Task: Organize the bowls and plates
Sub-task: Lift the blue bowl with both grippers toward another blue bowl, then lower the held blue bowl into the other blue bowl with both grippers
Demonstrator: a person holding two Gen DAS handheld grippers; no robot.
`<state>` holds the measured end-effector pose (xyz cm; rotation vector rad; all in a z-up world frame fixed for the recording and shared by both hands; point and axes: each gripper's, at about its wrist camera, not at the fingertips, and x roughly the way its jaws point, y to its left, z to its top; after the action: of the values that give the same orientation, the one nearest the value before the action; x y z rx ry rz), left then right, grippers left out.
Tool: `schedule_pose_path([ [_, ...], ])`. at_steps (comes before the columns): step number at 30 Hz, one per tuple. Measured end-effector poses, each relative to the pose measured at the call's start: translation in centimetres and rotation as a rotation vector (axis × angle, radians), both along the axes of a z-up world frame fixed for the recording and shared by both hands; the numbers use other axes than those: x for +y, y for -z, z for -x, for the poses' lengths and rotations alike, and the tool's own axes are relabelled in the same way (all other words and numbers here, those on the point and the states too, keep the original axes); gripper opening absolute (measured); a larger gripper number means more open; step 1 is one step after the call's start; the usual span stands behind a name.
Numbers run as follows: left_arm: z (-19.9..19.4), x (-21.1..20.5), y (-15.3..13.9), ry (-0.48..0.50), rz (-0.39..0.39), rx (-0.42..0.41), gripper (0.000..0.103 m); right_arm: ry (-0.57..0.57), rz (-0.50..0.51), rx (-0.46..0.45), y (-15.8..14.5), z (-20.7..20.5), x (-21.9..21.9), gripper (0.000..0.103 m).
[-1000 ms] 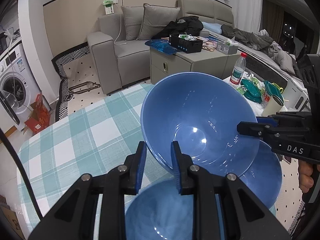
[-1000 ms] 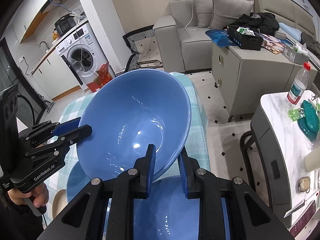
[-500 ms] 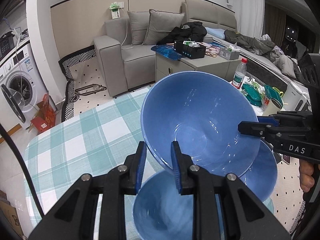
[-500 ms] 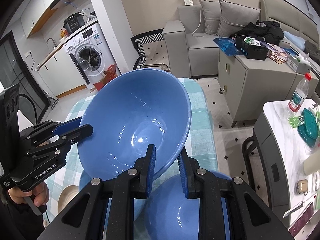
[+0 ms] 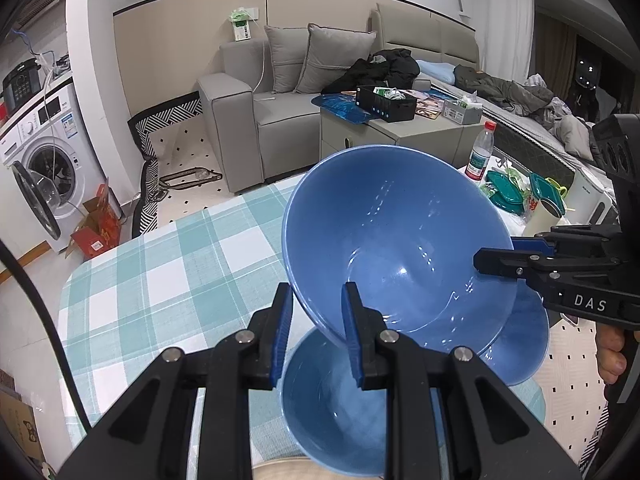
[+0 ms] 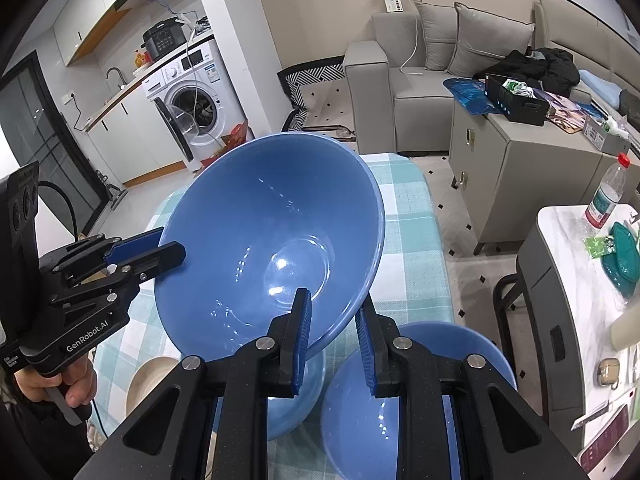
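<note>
The left gripper (image 5: pixel 314 322) is clamped on the near rim of a big bowl (image 5: pixel 396 236), one blue pad inside the wall and one outside. The right gripper (image 6: pixel 332 334) pinches the opposite rim the same way, so the bowl hangs between the two, tilted and clear of the table (image 5: pixel 160 264).

The bowl is glossy plain blue, wide at the mouth and narrowing in a cone to a small flat bottom, with light spots shining on its inner wall.

Directly below the left gripper sits a second blue bowl (image 5: pixel 340 404), upright on the checked cloth. A third blue bowl (image 6: pixel 404 396) stands under the right gripper, beside the second; whether they touch is hidden. That makes three blue bowls, one lifted and two resting.

Below the left gripper's handle lies one pale tan dish (image 6: pixel 150 380), half hidden. One hand (image 6: pixel 60 384) shows on each handle.
</note>
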<state>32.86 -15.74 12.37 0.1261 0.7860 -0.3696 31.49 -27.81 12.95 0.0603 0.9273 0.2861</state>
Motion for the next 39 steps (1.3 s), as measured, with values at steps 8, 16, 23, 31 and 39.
schedule_pose_path([
  [8, 1.0, 0.8, 0.2, -0.006, 0.002, 0.001, 0.023, -0.015, 0.007, 0.006, 0.1, 1.0, 0.6, 0.023],
  [16, 2.6, 1.5, 0.6, -0.017, 0.005, 0.002, 0.023, -0.032, 0.005, 0.025, 0.9, 2.0, 1.5, 0.023],
  [23, 3.5, 2.5, 1.2, -0.033, 0.005, 0.013, 0.023, -0.06, 0.014, 0.045, 1.7, 2.7, 2.7, 0.023],
  [31, 4.3, 3.3, 2.1, -0.049, 0.002, 0.023, 0.023, -0.085, 0.018, 0.074, 2.7, 2.9, 3.7, 0.023],
  [39, 4.8, 3.6, 2.9, -0.045, -0.004, 0.043, 0.023, -0.089, 0.022, 0.088, 3.3, 3.4, 3.8, 0.023],
])
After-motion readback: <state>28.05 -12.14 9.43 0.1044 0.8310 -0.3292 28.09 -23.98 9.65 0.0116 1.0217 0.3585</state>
